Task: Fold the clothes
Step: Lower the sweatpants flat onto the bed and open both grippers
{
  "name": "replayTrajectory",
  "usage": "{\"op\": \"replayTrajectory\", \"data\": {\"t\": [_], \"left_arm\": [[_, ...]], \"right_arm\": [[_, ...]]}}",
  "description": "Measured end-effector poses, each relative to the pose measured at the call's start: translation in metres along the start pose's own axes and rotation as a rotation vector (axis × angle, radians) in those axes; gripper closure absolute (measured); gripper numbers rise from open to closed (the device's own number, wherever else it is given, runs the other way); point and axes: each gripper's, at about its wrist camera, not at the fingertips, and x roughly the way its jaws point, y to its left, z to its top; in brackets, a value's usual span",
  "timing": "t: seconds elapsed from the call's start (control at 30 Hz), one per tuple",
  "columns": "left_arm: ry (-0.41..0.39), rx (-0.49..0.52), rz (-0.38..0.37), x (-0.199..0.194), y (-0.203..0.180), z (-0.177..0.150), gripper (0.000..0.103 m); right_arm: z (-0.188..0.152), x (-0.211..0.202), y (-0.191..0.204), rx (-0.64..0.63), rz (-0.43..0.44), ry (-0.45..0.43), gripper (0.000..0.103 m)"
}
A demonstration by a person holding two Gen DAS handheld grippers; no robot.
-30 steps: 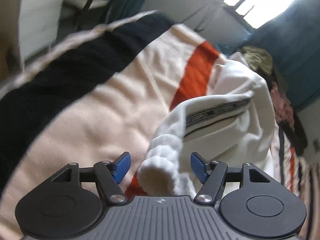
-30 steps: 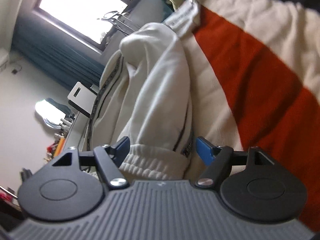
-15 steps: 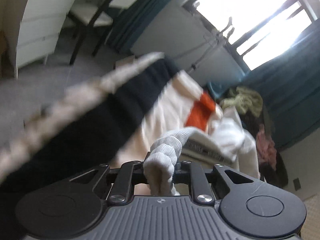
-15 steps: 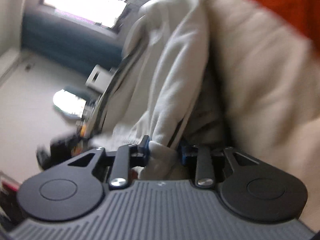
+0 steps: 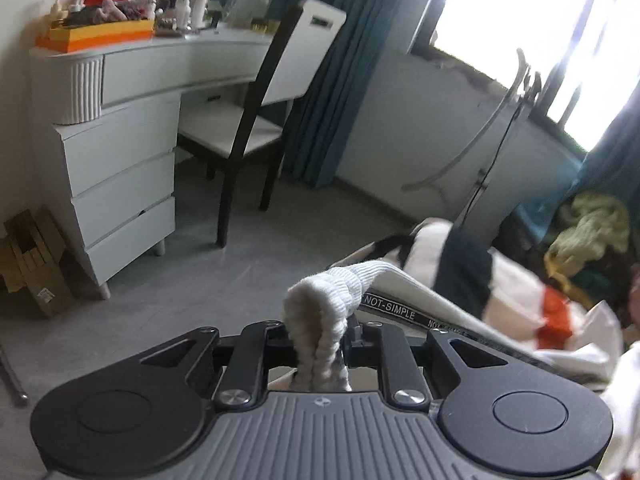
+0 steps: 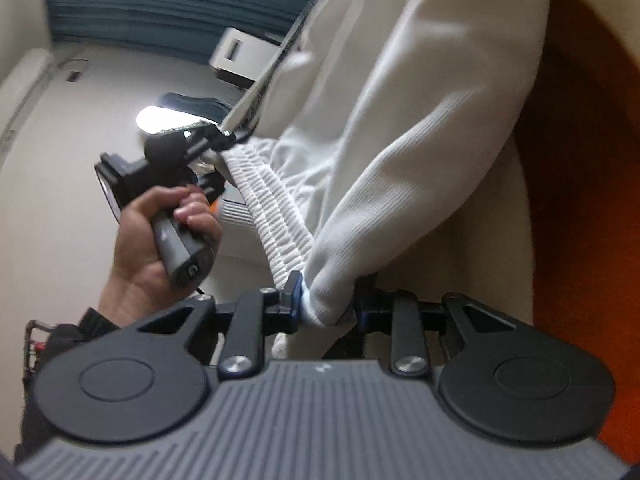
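Trousers [image 6: 420, 92], white with a ribbed elastic waistband [image 6: 276, 204] and a black printed side stripe [image 5: 400, 314], hang stretched between two hand-held grippers above a striped bedspread [image 5: 516, 292]. The left gripper [image 5: 318, 340] is clamped on a bunched end of the waistband, its fingers pinched tight against the knit. The right gripper [image 6: 328, 300] is likewise closed on a thick fold of white cloth at the other end of the waistband, with blue pads [image 6: 295, 284] pressing in from both sides. Seen from the right wrist, the person's left hand [image 6: 160, 236] wraps the handle of its tool, held up and away from the bedspread, most likely so the waistband pulls straight and the legs drop free before any fold is laid. The bedspread, cream with black and orange bands, lies below and beyond the garment. To the left of the bedspread stand a white dresser [image 5: 120, 152] and a dark-framed chair [image 5: 256, 120]; past its far end, a heap of other clothes [image 5: 588, 228] sits under teal curtains [image 5: 340, 80]. Whether the legs touch the bedspread cannot be told from these blurred, tilted views. The folding itself appears not yet begun.
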Motion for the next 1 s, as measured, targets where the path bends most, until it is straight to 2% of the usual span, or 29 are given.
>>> {"op": "replayTrajectory", "data": {"t": [0.13, 0.2, 0.23, 0.27, 0.3, 0.33, 0.37, 0.47, 0.7, 0.8, 0.87, 1.0], "left_arm": [[0.02, 0.046, 0.019, 0.016, -0.013, -0.007, 0.079], [0.022, 0.059, 0.028, 0.01, -0.012, -0.01, 0.066], [0.02, 0.062, 0.025, 0.004, -0.012, -0.012, 0.063], [0.017, 0.066, 0.022, -0.002, -0.011, -0.014, 0.057], [0.014, 0.071, 0.015, -0.011, -0.013, -0.016, 0.045], [0.011, 0.077, 0.01, -0.02, -0.015, -0.019, 0.04], [0.006, 0.089, 0.024, -0.031, -0.02, -0.022, 0.034], [-0.014, 0.112, 0.033, -0.068, -0.037, -0.033, 0.025], [-0.111, 0.198, -0.082, -0.167, -0.109, -0.074, 0.019], [-0.161, 0.249, -0.144, -0.208, -0.149, -0.104, 0.019], [-0.185, 0.274, -0.198, -0.235, -0.177, -0.129, 0.017], [-0.209, 0.331, -0.287, -0.276, -0.233, -0.186, 0.016]], "right_arm": [[0.001, 0.015, 0.0, -0.007, -0.047, 0.04, 0.068], [0.0, 0.016, 0.006, -0.014, -0.068, 0.052, 0.062], [0.001, 0.015, 0.008, 0.0, -0.067, 0.057, 0.055], [0.003, 0.014, 0.01, 0.016, -0.059, 0.061, 0.044], [0.004, 0.013, 0.013, 0.024, -0.052, 0.063, 0.037], [0.003, 0.01, 0.017, 0.013, -0.05, 0.062, 0.024], [0.001, 0.003, 0.024, -0.012, -0.057, 0.055, 0.016], [-0.003, -0.019, 0.046, -0.105, -0.092, 0.02, 0.016], [-0.001, -0.111, 0.101, -0.417, -0.181, -0.164, 0.016], [0.005, -0.167, 0.118, -0.572, -0.25, -0.296, 0.016], [-0.002, -0.226, 0.11, -0.673, -0.297, -0.392, 0.016], [-0.003, -0.293, 0.109, -0.839, -0.409, -0.569, 0.017]]}}
